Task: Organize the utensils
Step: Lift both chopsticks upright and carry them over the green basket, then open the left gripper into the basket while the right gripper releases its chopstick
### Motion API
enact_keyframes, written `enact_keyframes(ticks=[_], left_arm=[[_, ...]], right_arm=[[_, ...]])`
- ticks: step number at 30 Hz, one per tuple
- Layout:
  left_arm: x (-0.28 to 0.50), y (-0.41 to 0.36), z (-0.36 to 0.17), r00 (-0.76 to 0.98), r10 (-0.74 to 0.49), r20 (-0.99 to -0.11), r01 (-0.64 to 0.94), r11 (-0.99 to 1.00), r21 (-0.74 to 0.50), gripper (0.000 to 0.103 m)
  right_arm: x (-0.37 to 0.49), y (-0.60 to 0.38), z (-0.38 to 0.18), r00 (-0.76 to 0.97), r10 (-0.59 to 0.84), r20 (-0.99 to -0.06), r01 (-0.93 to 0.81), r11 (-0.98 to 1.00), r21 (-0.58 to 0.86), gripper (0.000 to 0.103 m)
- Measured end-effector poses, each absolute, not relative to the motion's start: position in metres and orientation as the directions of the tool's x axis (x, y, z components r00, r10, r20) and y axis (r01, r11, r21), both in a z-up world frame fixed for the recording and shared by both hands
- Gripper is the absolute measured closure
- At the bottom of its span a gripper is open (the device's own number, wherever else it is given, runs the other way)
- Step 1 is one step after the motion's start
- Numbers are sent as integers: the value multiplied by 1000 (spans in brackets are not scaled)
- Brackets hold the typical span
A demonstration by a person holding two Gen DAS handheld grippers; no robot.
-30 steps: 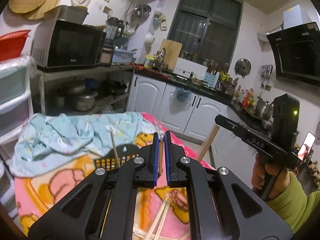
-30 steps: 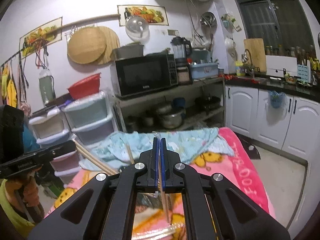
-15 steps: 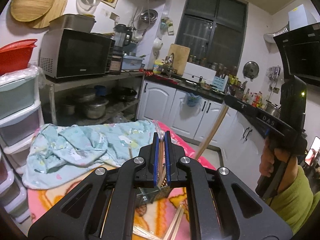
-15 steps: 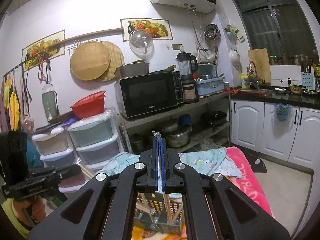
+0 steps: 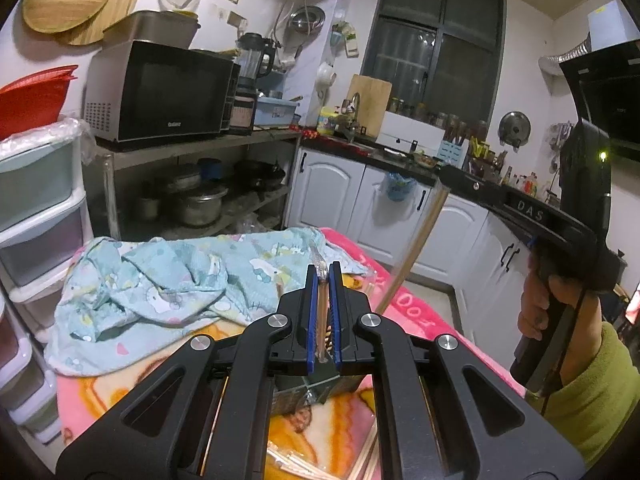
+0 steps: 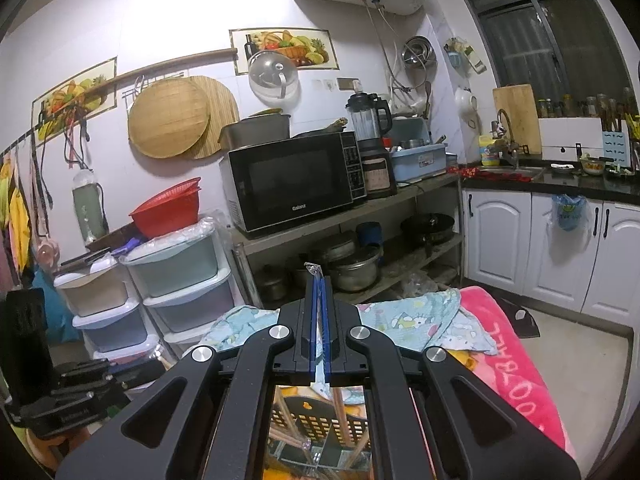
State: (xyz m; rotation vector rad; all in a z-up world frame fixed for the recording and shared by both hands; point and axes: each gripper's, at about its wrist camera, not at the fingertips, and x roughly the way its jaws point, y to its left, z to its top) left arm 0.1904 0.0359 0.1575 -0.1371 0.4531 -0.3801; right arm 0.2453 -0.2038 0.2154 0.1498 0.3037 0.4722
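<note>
A: Left hand-held gripper, blue-padded jaws clenched on a slim wooden chopstick in a clear plastic sleeve, its wrapped tip poking out past the pads.

B: And just below those jaws sits the black perforated plastic utensil holder on the tabletop, which is covered by a pink and orange cartoon blanket.

A: Over to the right hand-held gripper: jaws pressed together on a thin clear-wrapped piece, with only the crinkled plastic tip showing above the pads. I cannot tell exactly what is inside.

B: From the left camera, that gripper sits off at the right in a hand with a green sleeve, a long pale wooden stick slanting down from its front.

A: The holder shows under the right gripper too, with several chopsticks standing in it.

B: A crumpled light blue printed cloth lies on the far side of the blanket.
</note>
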Motion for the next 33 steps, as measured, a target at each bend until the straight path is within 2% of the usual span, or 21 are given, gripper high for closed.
enact_keyframes(ticks=[13,26,28,31,33], left_arm=[[206,27,126,806,-380,-454,311,924,-221,100],[213,26,106,783,-369,-500,288,929,-234,100],[212,27,105,783,-364,-504,281,930,-236,100],[212,29,104,785,-360,-504,271,931,-243,98],[211,31,104,787,-358,-503,264,932,-249,89]], right_arm=[[262,-190,184,843,455,-286,-410,889,205,101],[276,-187,149,814,435,-386,-372,900,229,99],[276,-187,144,811,426,-402,-363,904,227,97],[275,-190,138,805,422,-417,-356,906,230,87],[273,-192,137,808,416,-418,-351,909,226,77]])
